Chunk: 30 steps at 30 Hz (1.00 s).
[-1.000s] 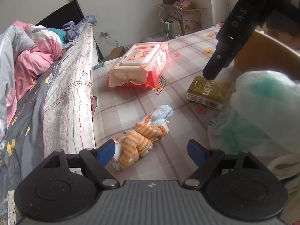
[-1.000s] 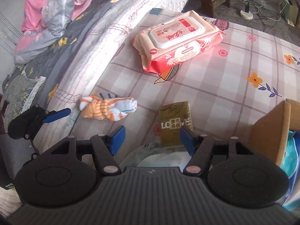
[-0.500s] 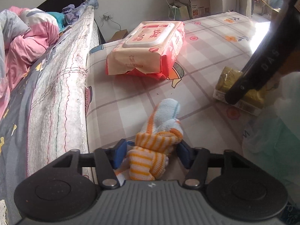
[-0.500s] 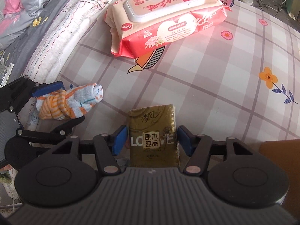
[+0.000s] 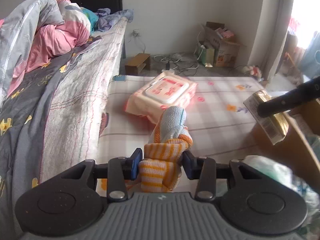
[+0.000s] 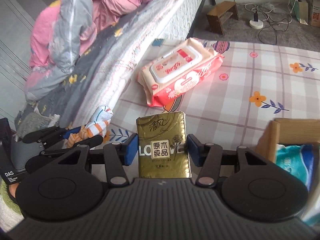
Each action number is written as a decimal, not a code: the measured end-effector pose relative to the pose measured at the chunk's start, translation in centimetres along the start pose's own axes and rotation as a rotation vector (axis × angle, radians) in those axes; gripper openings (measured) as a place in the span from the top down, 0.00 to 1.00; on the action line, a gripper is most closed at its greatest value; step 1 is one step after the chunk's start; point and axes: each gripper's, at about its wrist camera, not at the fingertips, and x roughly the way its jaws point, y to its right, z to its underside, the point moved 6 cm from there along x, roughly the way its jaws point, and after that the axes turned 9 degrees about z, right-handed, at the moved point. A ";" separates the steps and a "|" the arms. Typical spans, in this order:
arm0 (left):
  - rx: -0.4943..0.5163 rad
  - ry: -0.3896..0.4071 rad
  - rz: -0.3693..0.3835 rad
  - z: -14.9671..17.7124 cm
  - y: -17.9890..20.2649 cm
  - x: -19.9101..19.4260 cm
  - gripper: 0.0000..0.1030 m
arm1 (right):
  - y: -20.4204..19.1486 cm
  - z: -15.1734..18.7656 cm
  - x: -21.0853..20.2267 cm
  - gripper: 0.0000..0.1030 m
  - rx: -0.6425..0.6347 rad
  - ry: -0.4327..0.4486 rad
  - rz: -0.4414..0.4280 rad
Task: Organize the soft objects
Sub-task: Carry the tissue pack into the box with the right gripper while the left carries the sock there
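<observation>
I am holding the left tongs (image 5: 161, 163) clamped on the knotted orange-and-white striped sock bundle with a pale blue toe (image 5: 167, 150); their jaws have just been closing, and the blue pads are now pressing into the bundle's striped lower part. The bundle is standing clear of the pink-checked flowered mat (image 5: 218, 108), its long axis running straight out along the tongs, blue end farthest from me.

Ahead of it, the pink and white wet-wipe pack with a plastic flip lid (image 5: 164, 93) is still lying flat on the mat, just beside the bed (image 5: 66, 100).

I am holding the right tongs (image 6: 162, 150) clamped on the flat gold-wrapped tissue packet (image 6: 163, 146), pads pressing on its two long edges; these jaws too have just been closing. The packet's long axis is pointing forward along the fingers, and it is lifted off the mat.

The relation that matters next, as I am judging it: the open brown cardboard box (image 6: 278, 132) is sitting to the right of both tongs, near the right pair and well apart from the left. So the packet is the nearer load, and the sock bundle is having to cross further rightward to reach it.
</observation>
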 end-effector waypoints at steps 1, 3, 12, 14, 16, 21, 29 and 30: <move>-0.002 0.012 0.035 -0.1 1.2 -0.9 0.58 | 0.5 0.4 -1.9 0.50 0.011 0.022 -0.006; -0.015 0.022 0.106 0.0 3.4 -2.2 0.58 | 2.0 1.9 -6.1 0.50 0.041 0.059 -0.011; 0.000 0.053 0.379 2.8 14.4 -6.5 0.58 | 9.8 14.0 -18.1 0.49 0.199 0.127 0.090; 0.004 0.049 0.418 3.5 16.4 -7.0 0.58 | 11.3 16.7 -19.2 0.49 0.231 0.120 0.116; 0.014 0.045 0.444 4.3 18.3 -7.2 0.58 | 12.7 19.5 -19.8 0.49 0.256 0.110 0.139; 0.020 0.028 0.476 5.8 21.8 -6.9 0.58 | 15.7 24.8 -19.7 0.49 0.283 0.075 0.226; 0.029 -0.011 0.481 7.8 24.9 -5.6 0.58 | 20.6 28.1 -18.6 0.48 0.234 -0.004 0.431; 0.032 -0.015 0.480 7.9 25.2 -5.5 0.58 | 20.9 28.3 -18.4 0.47 0.220 -0.021 0.455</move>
